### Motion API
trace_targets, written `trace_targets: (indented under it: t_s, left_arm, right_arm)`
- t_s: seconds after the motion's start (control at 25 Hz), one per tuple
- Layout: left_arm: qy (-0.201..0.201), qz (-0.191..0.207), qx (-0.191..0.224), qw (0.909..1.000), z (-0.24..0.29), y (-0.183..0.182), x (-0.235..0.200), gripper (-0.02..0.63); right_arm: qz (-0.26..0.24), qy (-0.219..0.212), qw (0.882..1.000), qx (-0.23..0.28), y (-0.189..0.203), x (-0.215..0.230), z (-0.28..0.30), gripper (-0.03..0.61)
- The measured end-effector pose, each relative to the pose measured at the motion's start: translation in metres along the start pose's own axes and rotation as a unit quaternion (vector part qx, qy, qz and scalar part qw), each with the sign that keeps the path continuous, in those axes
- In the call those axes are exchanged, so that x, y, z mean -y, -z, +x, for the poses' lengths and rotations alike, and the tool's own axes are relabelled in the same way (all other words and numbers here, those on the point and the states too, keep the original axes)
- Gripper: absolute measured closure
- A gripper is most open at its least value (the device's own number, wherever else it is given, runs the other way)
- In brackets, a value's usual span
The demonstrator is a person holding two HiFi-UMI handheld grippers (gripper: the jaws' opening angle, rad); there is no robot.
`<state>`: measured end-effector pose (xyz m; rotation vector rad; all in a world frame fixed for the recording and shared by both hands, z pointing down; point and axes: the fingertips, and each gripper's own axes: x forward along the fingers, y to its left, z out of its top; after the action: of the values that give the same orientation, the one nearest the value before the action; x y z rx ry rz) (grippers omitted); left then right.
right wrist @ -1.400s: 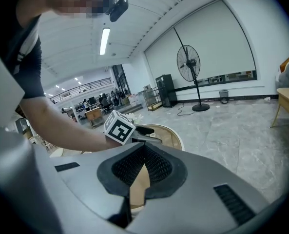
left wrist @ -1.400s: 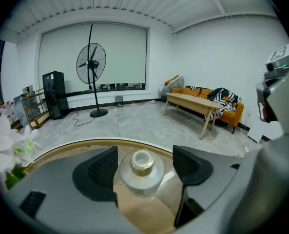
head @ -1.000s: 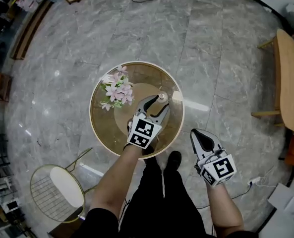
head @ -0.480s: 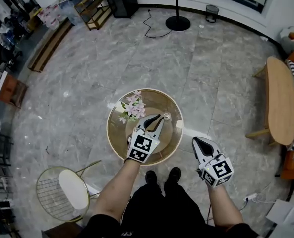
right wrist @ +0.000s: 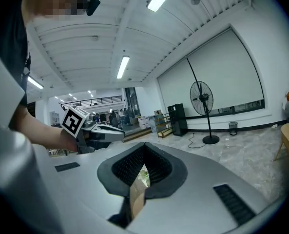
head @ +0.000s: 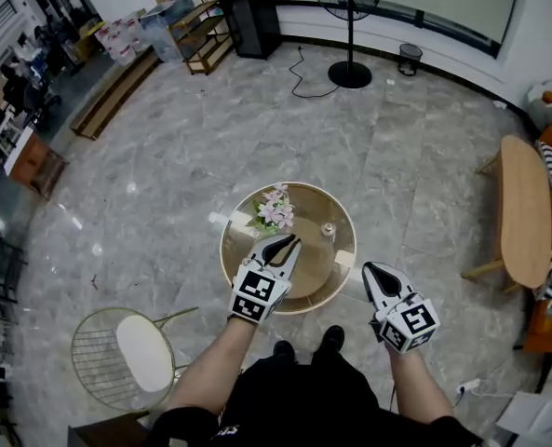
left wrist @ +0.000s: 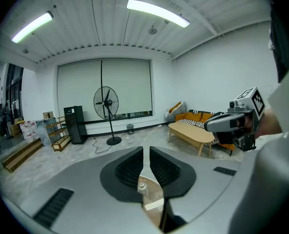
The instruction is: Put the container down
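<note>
A small clear container [head: 329,230] with a round lid stands upright on the round glass table [head: 231,261], right of a bunch of pink flowers [head: 274,212]. My left gripper [head: 292,240] hovers over the table's near side, apart from the container. Its jaws are closing, with only a thin slit left and nothing between them. In the left gripper view the container [left wrist: 142,185] shows far below through that slit of the left gripper [left wrist: 146,157]. My right gripper [head: 367,268] hangs off the table's right edge, shut and empty; its tips [right wrist: 145,144] meet.
A gold wire chair [head: 127,357] stands at the lower left. A long wooden bench [head: 522,198] and a striped sofa lie at the right. A standing fan [head: 350,26], a black cabinet [head: 246,12] and low shelves line the far wall. The person's legs are below the table.
My left gripper has drawn back from the container and its jaws have come nearly together. The container stays on the table. The head view has risen and takes in more of the room.
</note>
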<state>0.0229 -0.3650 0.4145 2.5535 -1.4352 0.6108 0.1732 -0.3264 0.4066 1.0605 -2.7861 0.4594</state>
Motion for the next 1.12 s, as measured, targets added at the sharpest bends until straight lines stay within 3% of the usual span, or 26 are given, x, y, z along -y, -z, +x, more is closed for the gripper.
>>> trace_targets:
  t_s: [0.4,0.6,0.8,1.0,1.12]
  left_arm:
    - [-0.009,-0.036,0.036,0.9986,-0.147,0.016,-0.033,0.562]
    - [-0.016,-0.043,0.061,0.9971,-0.196,0.023,-0.043,0.565]
    - [-0.022,-0.037,0.079,0.9959,-0.213,0.014,-0.045,0.592]
    - [0.018,-0.001,0.077,0.9968,-0.220,-0.005,-0.028,0.592]
    - [0.042,-0.021,0.084,0.9954,-0.222,-0.015,-0.024,0.592]
  right_arm:
    - [-0.028,-0.028,0.999,0.024,-0.024,-0.152,0.018,0.566]
    - [-0.013,-0.028,0.998,0.046,-0.021,-0.201,0.017,0.566]
    - [-0.046,-0.013,0.998,0.043,-0.032,-0.207,0.000,0.566]
    - [-0.056,-0.002,0.997,0.050,-0.050,-0.193,-0.018,0.566]
    - [-0.063,-0.008,0.997,0.047,-0.048,-0.188,-0.022,0.567]
